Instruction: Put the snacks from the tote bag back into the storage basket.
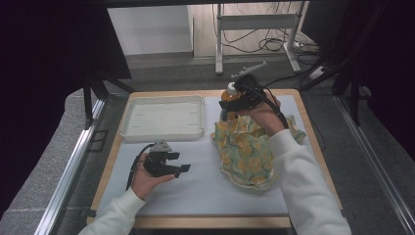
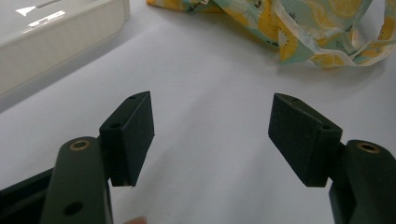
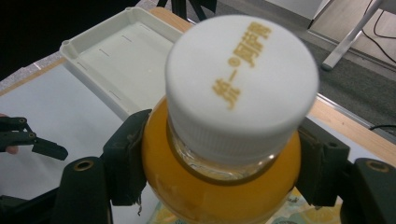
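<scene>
Orange juice bottle (image 3: 219,182), white cap (image 3: 240,79) up, long axis upright, pinched at the shoulder between the right gripper's (image 1: 238,98) 2 jaws, above the lemon-print cloth (image 1: 247,147). White tray (image 1: 164,117), nothing in it, lies to that gripper's left. Left gripper (image 2: 210,135) spread, holding nothing, farther off.

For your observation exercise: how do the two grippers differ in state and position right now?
The right gripper is shut on the orange bottle; the left gripper is open, holding nothing. In the high view, the right is raised over the patterned cloth, the left low near the tray. Both have black jaws.
</scene>
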